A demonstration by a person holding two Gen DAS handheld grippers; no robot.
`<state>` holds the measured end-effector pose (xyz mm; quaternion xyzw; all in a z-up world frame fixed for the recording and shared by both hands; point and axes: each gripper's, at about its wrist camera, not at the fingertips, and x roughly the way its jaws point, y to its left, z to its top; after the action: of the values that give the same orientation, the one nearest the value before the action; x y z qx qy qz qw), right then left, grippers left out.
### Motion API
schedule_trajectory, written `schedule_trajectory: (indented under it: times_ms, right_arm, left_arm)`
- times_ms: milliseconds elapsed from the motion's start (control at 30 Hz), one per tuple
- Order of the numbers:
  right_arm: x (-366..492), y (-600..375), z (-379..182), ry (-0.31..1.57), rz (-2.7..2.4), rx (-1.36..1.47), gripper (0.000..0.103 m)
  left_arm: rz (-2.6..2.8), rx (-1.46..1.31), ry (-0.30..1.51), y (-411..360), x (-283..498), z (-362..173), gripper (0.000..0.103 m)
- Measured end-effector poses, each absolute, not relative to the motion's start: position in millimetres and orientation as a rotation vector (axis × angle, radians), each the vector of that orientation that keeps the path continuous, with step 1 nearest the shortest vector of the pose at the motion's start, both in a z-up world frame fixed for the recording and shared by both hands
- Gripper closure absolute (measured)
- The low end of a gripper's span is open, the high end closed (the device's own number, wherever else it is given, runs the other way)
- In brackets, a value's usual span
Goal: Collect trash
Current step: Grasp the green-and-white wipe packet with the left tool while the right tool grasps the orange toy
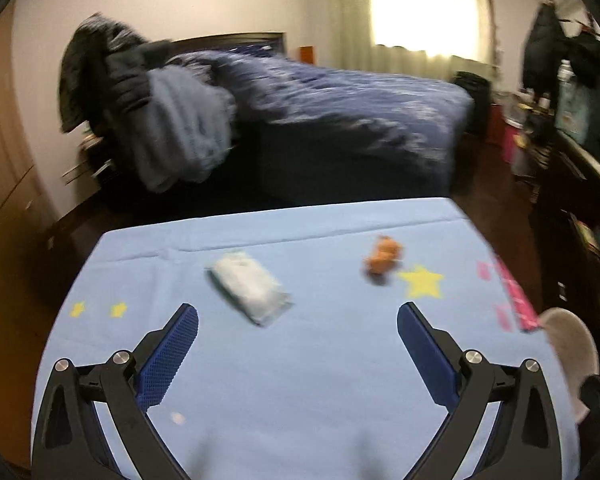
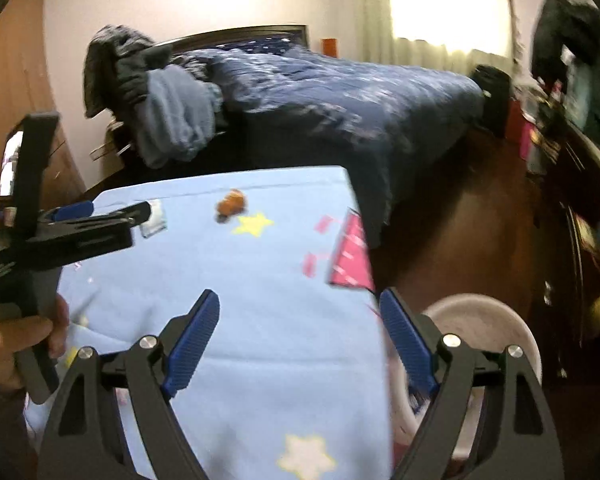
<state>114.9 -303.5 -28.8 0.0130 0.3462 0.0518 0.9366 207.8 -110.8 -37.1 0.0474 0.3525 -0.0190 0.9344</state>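
Blue-quilted bed, bright curtained window

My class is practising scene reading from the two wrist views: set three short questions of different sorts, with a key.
1. True or false: the left gripper holds the white packet.
2. Which lies nearer the yellow star: A the packet, B the orange scrap?
3. Fill in: beyond the right edge of the blue cloth sits a pale round ____.

Key: 1 false, both grippers stand open and empty; the right gripper too. 2 B. 3 bin.
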Motion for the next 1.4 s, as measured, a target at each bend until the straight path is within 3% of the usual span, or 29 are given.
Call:
schedule_trajectory:
  times_ms: [867,967,1100,1400]
  right_arm:
    - [196,-267,-46,0.763,0.152,-0.018,0.019]
    - [200,-265,-49,0.769,0.152,-0.018,0.019]
    - [206,-264,-52,0.782,0.157,-0.004,0.019]
    - [233,-249,-59,0.799,0.137,-0.001,0.019]
  left_arm:
    - [0.042,-0.082,0.891,-69,316,-94,0.006]
    - [0.042,-0.085,0.902,-67,316,-96,0.019]
    - [0.043,-0.063,0.903,-66,313,-96,0.049]
    - [0.048,-0.077,0.900,-43,298,-91,0.055]
